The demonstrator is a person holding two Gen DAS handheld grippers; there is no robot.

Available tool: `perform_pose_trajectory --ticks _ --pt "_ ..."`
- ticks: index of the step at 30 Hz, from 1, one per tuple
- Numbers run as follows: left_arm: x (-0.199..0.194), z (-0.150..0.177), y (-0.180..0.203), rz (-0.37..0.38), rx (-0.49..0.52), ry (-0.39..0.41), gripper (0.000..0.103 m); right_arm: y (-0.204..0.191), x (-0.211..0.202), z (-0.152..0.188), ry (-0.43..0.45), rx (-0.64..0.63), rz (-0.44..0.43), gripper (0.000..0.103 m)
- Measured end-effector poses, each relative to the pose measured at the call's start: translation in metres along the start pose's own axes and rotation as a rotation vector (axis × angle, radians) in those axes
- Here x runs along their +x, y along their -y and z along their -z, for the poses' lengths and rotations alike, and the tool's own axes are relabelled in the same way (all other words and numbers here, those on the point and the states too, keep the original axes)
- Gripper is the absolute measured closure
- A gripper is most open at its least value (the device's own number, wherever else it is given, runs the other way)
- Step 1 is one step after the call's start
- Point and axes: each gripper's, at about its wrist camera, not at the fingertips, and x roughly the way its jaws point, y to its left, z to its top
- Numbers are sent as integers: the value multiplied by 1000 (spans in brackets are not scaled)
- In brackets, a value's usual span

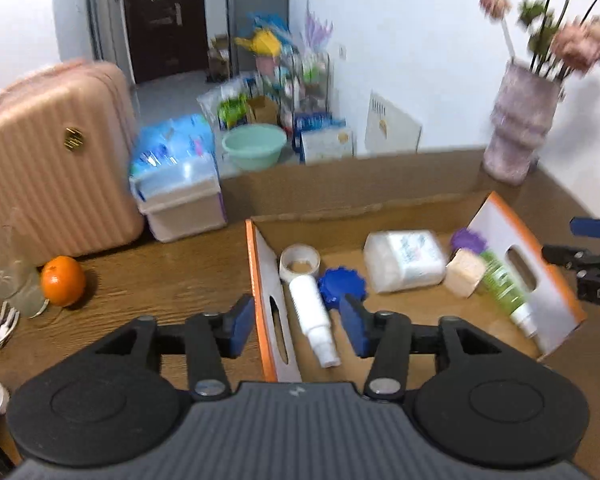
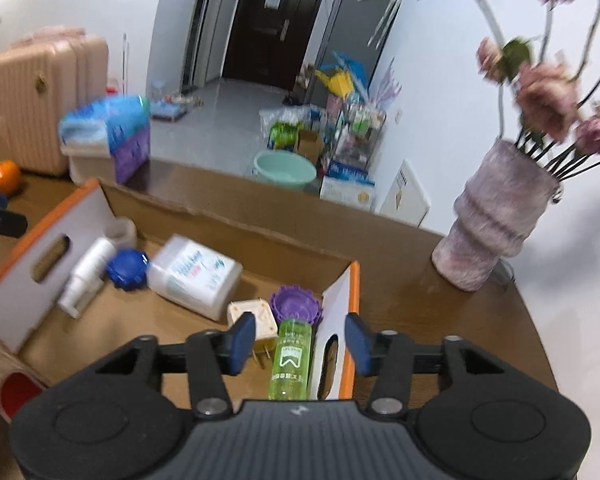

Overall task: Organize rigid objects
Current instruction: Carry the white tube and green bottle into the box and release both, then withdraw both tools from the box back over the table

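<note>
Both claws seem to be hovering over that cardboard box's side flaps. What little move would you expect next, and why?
Probably a lift away from the box. The left gripper straddles the left flap and the right gripper the right flap, but both sets of fingers stand open, pressing nothing. The items already lie inside.

I can read only "DA" in pale letters on my right gripper [image 1: 598, 276]; all bottle labels are blurred.
</note>
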Motion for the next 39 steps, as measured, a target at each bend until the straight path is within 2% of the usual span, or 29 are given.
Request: perform_pose_trajectory --ticks 1,4,6,8,11,13,18,22,26,31,35,39 --pt "-10 3 1 -4 -7 32 38 0 -11 0 21 9 -8 53" --pt "-47 20 7 -15 -10 171 25 1 -41 4 106 42 -36 49" --pt "-65 36 14 -35 10 234 25 0 -59 10 166 65 -45 43" --pt "-78 49 19 -46 20 276 22 -3 -77 19 230 86 -56 41" --pt "-97 74 25 -72 15 386 14 -10 -96 38 326 111 -69 31" --pt "-110 93 29 -80 24 460 5 -14 -104 53 389 133 -76 28" --pt "-149 141 38 -83 66 588 0 -26 -122 88 475 166 -112 18" --pt "-178 178 44 -100 71 662 0 -32 -139 117 517 200 -137 17" --pt "-201 218 46 -120 79 685 0 -34 -157 152 541 262 -166 13" --pt "-218 269 49 -162 69 641 0 -43 -182 194 521 265 -165 11" --pt "-231 307 43 -151 12 621 0 -52 -206 225 511 271 -156 7" --pt "-240 333 42 -152 32 625 0 -63 -219 253 493 270 -132 5"
